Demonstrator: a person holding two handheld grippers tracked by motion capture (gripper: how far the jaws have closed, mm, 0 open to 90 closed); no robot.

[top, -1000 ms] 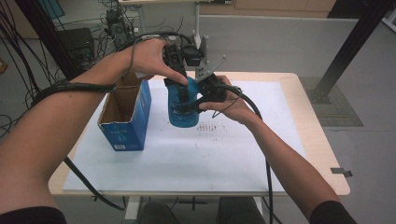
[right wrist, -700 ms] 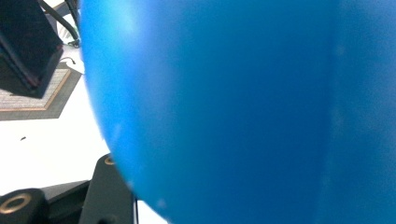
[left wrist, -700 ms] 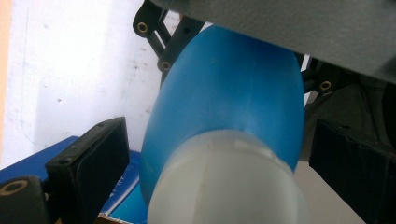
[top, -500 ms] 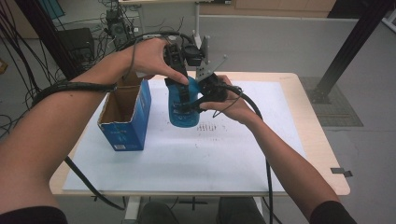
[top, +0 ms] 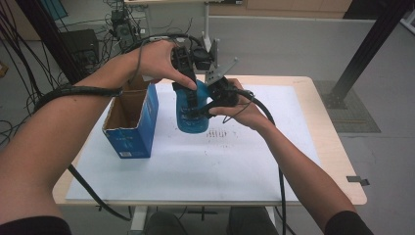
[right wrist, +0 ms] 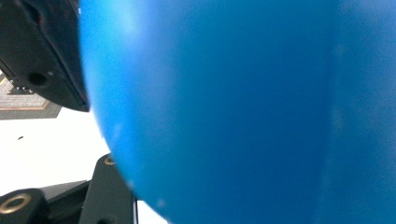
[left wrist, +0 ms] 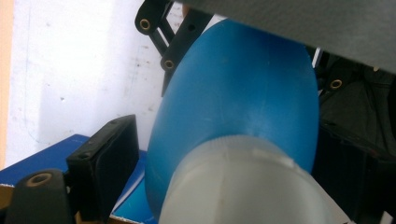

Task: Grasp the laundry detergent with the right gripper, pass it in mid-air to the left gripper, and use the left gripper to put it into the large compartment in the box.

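A blue bottle [top: 188, 116] with a pale cap is held upright just over the white sheet, right of the open blue box [top: 131, 133]. My right gripper [top: 206, 105] comes in from the right and is shut on the bottle's body [right wrist: 243, 107], its lower finger [right wrist: 112, 191] against it. My left gripper [top: 188, 88] reaches down over the bottle's top. In the left gripper view the cap [left wrist: 238, 186] lies close to the camera, and the left finger [left wrist: 109, 163] stands a sliver apart from the bottle [left wrist: 233, 98]. The other finger is hidden.
The cardboard box stands open-topped at the sheet's left edge. A white sheet [top: 220, 169] covers most of the wooden table [top: 337, 161]. Cables trail from both grippers, and black cables hang at the far left. A black post rises at the back right.
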